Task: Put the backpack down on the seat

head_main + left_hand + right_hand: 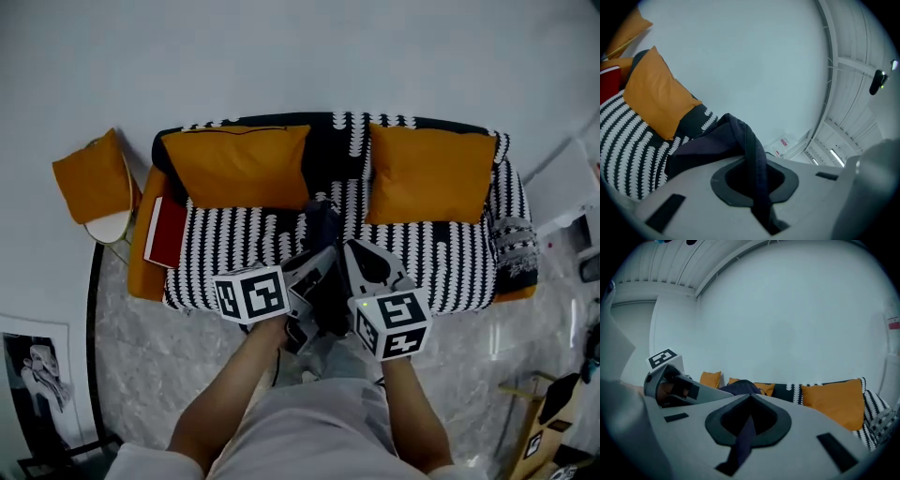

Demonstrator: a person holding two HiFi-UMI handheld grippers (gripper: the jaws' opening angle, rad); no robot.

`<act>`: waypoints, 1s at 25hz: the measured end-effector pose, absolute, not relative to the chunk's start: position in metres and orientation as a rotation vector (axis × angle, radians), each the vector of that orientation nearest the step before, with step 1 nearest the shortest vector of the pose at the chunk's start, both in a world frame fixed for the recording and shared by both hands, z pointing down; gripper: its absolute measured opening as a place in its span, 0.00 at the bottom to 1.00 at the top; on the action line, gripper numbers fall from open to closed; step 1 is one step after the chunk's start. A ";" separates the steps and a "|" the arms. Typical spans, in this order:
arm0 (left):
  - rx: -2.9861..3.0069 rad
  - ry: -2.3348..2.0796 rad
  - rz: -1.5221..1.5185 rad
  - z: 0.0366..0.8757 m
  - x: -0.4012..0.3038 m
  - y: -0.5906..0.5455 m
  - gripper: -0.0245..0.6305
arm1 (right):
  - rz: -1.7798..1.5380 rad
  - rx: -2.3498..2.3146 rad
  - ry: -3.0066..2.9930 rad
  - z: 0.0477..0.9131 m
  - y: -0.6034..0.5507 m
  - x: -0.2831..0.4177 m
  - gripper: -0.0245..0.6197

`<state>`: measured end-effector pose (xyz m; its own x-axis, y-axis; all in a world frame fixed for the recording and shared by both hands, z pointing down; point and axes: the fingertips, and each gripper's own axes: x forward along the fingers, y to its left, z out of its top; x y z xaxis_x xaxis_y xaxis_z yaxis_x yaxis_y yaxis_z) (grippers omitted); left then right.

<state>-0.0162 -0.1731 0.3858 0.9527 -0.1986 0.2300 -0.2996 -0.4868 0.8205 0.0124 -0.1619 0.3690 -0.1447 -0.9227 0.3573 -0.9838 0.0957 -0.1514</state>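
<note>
Because our left gripper and right gripper each clamp a dark strap of the backpack, it hangs just beyond the fingers, over the striped sofa seat at its front edge; uneven release could drop it floorward.

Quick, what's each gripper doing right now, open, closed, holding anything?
Left gripper: closed on a backpack strap.
Right gripper: closed on a backpack strap.

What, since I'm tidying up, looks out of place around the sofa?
One orange cushion sits off the sofa, propped on the small round side table at its left end; the other two lean against the backrest. Nothing looks spilled or damaged.
</note>
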 end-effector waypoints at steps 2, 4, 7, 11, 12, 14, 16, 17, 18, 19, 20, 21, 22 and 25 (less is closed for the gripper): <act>2.111 -0.326 0.175 0.394 0.000 -0.186 0.07 | 0.561 1.941 -2.183 0.375 -0.176 0.029 0.04; 2.134 -0.299 0.219 0.401 0.014 -0.200 0.07 | 0.589 1.944 -2.178 0.382 -0.189 0.043 0.04; 2.163 -0.261 0.283 0.414 0.038 -0.218 0.07 | 0.635 1.940 -2.171 0.394 -0.206 0.064 0.04; 2.203 -0.206 0.382 0.430 0.067 -0.239 0.07 | 0.688 1.937 -2.166 0.409 -0.226 0.090 0.04; 2.208 -0.189 0.399 0.433 0.073 -0.244 0.07 | 0.698 1.935 -2.167 0.412 -0.231 0.096 0.04; 2.215 -0.158 0.434 0.440 0.084 -0.254 0.07 | 0.721 1.931 -2.173 0.418 -0.241 0.105 0.04; 2.231 -0.133 0.484 0.448 0.095 -0.263 0.07 | 0.737 1.926 -2.178 0.424 -0.250 0.114 0.04; 2.243 -0.121 0.511 0.452 0.100 -0.268 0.07 | 0.741 1.925 -2.176 0.428 -0.254 0.119 0.04; 2.256 -0.108 0.536 0.456 0.106 -0.272 0.07 | 0.743 1.926 -2.173 0.431 -0.259 0.124 0.04; 2.267 -0.094 0.557 0.460 0.111 -0.277 0.07 | 0.745 1.929 -2.170 0.434 -0.263 0.130 0.04; 2.277 -0.077 0.576 0.463 0.116 -0.282 0.07 | 0.748 1.934 -2.166 0.436 -0.267 0.134 0.04; 2.286 -0.059 0.593 0.467 0.120 -0.286 0.07 | 0.751 1.938 -2.162 0.439 -0.271 0.139 0.04; 2.295 -0.041 0.610 0.471 0.124 -0.289 0.07 | 0.755 1.942 -2.160 0.442 -0.274 0.142 0.04; 2.319 0.000 0.663 0.485 0.132 -0.302 0.07 | 0.756 1.944 -2.153 0.450 -0.284 0.149 0.04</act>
